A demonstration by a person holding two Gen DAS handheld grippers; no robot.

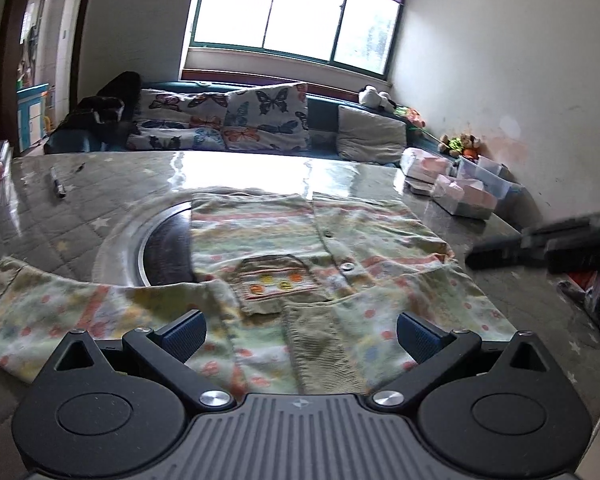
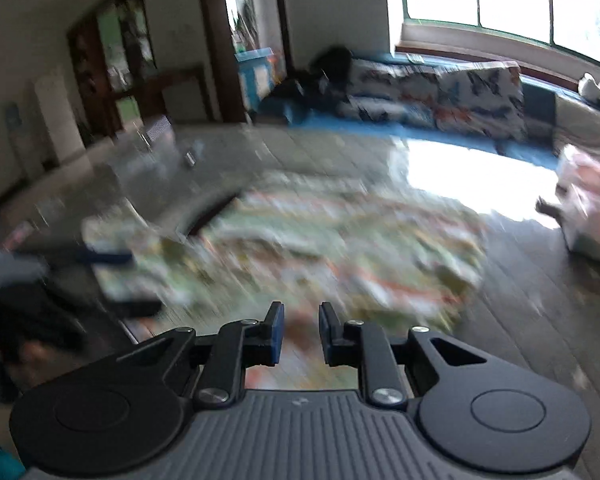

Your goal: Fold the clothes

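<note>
1. Left wrist view: one small patterned shirt (image 1: 300, 264) is seen spread flat on a quilted, glossy table (image 1: 80, 208), its collar nearest the camera and its far part lying over a round metal hotplate recess (image 1: 156, 248).
2. One chest pocket (image 1: 278, 280) and two buttons are counted on the shirt; one sleeve (image 1: 40, 320) is stretched out to the left.
3. The left gripper (image 1: 300, 336) is held just above the collar with its two blue-padded fingers (image 1: 184, 334) spread wide, nothing between them.
4. One dark pen (image 1: 58, 184) is seen lying on the table's far left, well apart from the shirt.
5. Several clear storage boxes (image 1: 466, 196) are seen at the table's far right, though their exact number cannot be told; two butterfly-print cushions (image 1: 266, 118) and one grey cushion (image 1: 370, 136) are shown on the sofa behind.
6. The right gripper (image 1: 540, 244) is caught only as a dark blur at the right edge of this view.
7. Right wrist view: the same shirt (image 2: 340, 240) is rendered as a smear of green and orange by motion blur, so the pocket and buttons cannot be made out.
8. The right gripper (image 2: 300, 334) is shown sharply here, its fingers (image 2: 276, 334) drawn close with a narrow gap left and no cloth pinched.
9. A doorway (image 2: 244, 40) and dark wooden cabinet (image 2: 108, 56) are shown here.
</note>
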